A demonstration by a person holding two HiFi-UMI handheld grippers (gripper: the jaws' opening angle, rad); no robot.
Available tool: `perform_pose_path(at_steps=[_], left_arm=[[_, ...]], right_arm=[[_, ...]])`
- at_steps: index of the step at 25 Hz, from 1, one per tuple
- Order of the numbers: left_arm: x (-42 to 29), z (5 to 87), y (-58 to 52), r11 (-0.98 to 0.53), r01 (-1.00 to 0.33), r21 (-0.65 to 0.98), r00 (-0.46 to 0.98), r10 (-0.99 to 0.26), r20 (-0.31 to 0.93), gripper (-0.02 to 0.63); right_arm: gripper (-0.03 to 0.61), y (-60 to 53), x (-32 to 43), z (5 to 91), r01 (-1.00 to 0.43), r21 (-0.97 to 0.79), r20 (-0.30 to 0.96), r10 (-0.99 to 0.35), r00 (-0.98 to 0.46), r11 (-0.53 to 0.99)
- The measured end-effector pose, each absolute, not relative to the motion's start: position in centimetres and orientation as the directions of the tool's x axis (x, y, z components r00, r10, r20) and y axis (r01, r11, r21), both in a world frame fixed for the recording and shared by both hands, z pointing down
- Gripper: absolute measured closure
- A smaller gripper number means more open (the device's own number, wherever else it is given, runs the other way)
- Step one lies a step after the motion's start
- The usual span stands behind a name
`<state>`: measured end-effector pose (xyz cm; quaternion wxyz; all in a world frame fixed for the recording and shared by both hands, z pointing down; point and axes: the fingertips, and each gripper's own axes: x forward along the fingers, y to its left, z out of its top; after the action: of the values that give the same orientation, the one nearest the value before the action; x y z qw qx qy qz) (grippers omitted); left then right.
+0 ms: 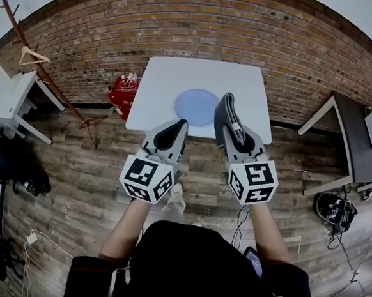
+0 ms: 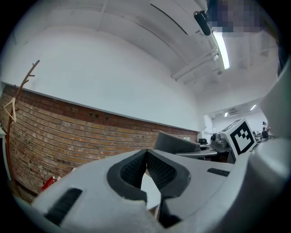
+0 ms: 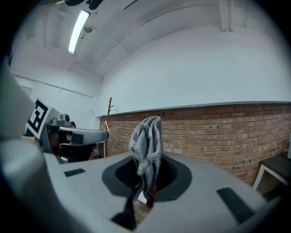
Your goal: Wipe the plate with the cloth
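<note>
Pale-blue round plate lies flat on the white square table, about midway along its near edge, with nothing else on that top; no wiping shows as under way, and I judge the task to be at its very start. The right gripper has its jaws pinched on a folded grey-and-lilac fleecy cloth, which stands up out of the dark pads; so the cloth is in hand, and bringing it down onto the plate and rubbing it round is all left to do. The left gripper has its jaws pressed together at the tips with nothing between them. Both gripper views look out at the brick wall, not down at the plate, so neither tool seems to be on it yet. By count: one plate; one cloth; one white table carrying them; two grippers.
</note>
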<state>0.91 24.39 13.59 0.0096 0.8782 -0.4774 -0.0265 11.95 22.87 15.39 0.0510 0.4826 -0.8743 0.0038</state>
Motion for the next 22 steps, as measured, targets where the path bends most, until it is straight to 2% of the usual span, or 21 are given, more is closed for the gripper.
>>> perform_pose_path(at_steps=[22], left_arm=[[-1.5,14.9,13.1,-0.556,-0.829,0.059,0.558,-0.830,0.003,0.594]], right_arm=[[0.522,11.9,9.5,16.7,-0.852,0.017,0.127,-0.846,-0.518,0.524]])
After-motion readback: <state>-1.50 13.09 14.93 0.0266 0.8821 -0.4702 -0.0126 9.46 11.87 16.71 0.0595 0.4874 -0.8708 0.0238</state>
